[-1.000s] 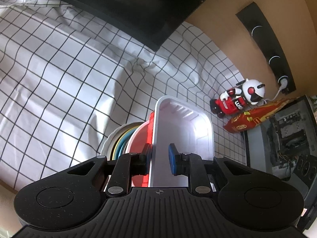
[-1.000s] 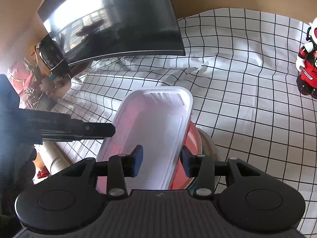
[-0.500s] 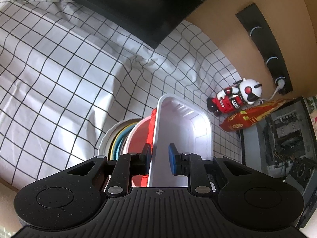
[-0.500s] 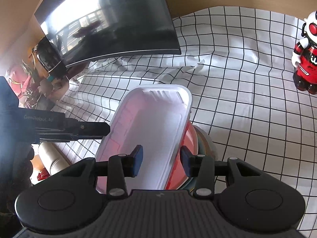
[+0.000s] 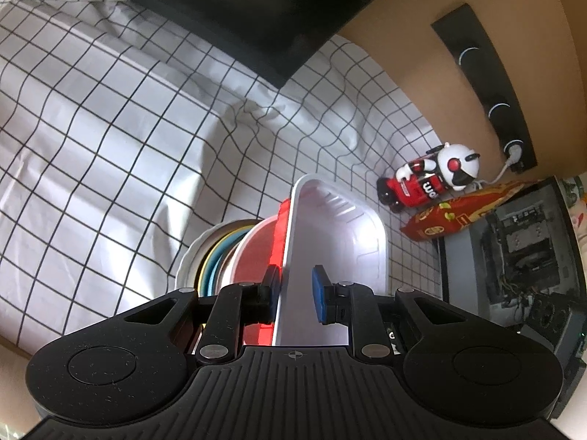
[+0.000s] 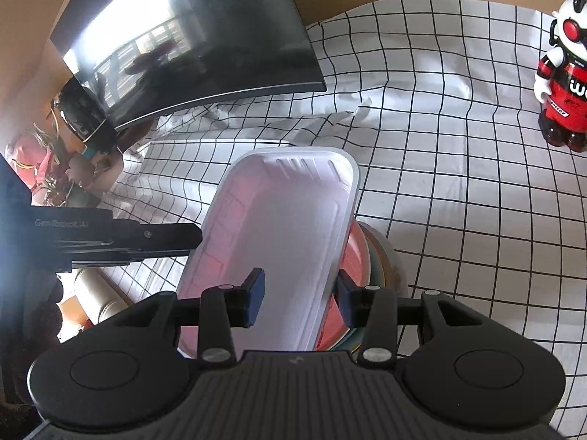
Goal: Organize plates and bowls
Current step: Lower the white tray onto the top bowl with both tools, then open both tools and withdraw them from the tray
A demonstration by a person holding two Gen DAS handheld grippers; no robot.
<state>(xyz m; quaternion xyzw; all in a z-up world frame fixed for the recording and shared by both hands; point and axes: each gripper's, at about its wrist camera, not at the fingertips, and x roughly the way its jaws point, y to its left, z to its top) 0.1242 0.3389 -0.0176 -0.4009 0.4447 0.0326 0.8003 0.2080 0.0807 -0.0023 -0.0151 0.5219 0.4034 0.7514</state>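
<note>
A white rectangular tray lies on top of a red bowl. Under the bowl are stacked plates with yellow, blue and white rims. My left gripper straddles the tray's left rim, one pad outside on the red bowl and one inside the tray, shut on them. My right gripper holds the opposite rim the same way. In the right wrist view the left gripper reaches the tray's left side. The stack's underside is hidden.
A black-checked white cloth covers the table. A dark curved monitor stands at the back. A red and white toy robot, a red snack bag and an open computer case sit to the right.
Both views drifted only slightly. The tray, bowl and plates sit between the fingers as before, and neither gripper has opened or shut.
</note>
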